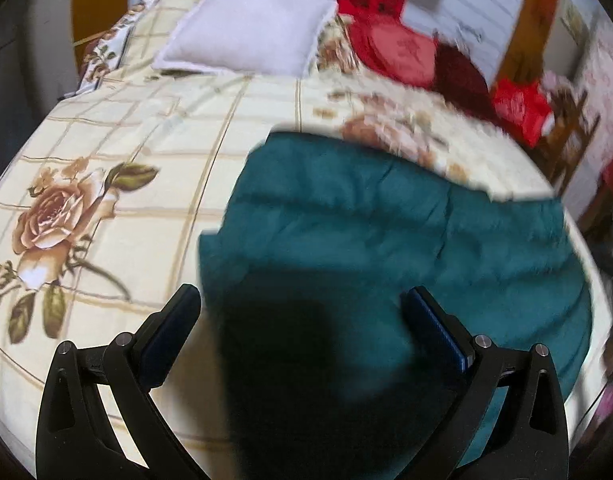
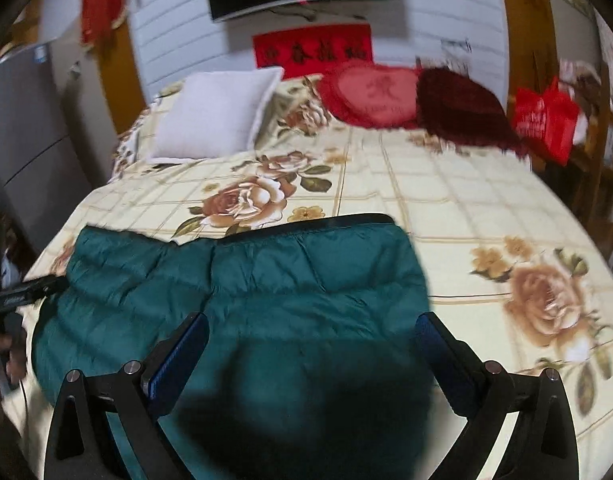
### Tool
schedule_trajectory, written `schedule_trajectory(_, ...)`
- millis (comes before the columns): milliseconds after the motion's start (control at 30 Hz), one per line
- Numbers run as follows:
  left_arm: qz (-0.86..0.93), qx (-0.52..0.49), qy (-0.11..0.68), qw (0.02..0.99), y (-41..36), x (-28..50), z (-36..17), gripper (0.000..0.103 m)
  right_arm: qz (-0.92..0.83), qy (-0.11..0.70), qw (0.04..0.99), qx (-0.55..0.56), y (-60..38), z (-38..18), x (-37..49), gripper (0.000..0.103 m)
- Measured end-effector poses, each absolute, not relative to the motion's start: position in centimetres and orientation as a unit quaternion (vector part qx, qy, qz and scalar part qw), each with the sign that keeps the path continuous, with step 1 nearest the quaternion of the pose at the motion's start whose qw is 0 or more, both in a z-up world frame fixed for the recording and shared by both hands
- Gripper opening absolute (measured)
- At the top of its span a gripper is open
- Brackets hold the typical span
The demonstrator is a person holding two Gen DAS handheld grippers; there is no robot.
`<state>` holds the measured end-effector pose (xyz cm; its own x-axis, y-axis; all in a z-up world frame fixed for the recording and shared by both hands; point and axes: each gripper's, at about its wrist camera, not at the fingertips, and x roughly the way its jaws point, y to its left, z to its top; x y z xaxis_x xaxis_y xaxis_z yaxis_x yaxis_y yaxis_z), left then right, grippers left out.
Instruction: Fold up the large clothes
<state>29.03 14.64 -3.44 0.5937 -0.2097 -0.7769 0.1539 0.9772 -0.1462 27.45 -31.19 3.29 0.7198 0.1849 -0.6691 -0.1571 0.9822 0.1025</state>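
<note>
The teal padded jacket (image 2: 266,300) lies folded on the bed (image 2: 466,208), directly under both tools. The left tool (image 1: 302,312) and right tool (image 2: 312,336) are wide open, holding nothing (their fingers seem slightly above the fabric, but blur hides contact).

A teal quilted puffer jacket (image 2: 266,288) lies folded flat on the bed.

Both views: soft indoor light, moderately bright, no glare. Heavy fisheye bowing with dark vignette at corners. Motion blur smears the right side of the left wrist view. Dark shadow patch on the teal jacket (image 1: 386,232) between each gripper's fingers.
</note>
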Motion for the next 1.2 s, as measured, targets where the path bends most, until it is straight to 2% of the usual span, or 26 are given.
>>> schedule_trajectory(100, -0.108, -0.073, 0.452, 0.883, 17.0, 28.8, -4.5, 0.103, 0.104, 0.375, 0.921, 0.009, -32.5, 2.3, 25.9, 0.102)
schedule_trajectory(233, -0.12, -0.11, 0.463, 0.871, 18.1, 29.0, -6.2, 0.103, 0.101, 0.429, 0.897, 0.03, -34.4, -0.9, 26.7, 0.102)
schedule_trajectory(500, -0.14, -0.14, 0.477, 0.856, 17.8, 30.3, -8.3, 0.103, 0.125, 0.471, 0.849, 0.205, -38.4, -5.2, 29.4, 0.103)
schedule_trajectory(800, -0.176, -0.136, 0.474, 0.852, 17.4, 31.4, -8.0, 0.102, 0.247, 0.469, 0.825, 0.196, -35.6, -5.5, 30.7, 0.103)
schedule_trajectory(1000, -0.205, -0.14, 0.469, 0.848, 16.7, 32.0, -7.5, 0.079, 0.282, 0.459, 0.817, 0.206, -35.9, -5.9, 30.6, 0.103)
schedule_trajectory(1200, -0.201, -0.129, 0.457, 0.857, 16.1, 31.5, -7.4, 0.077, 0.236, 0.45, 0.84, 0.193, -34.7, -5.9, 31.1, 0.103)
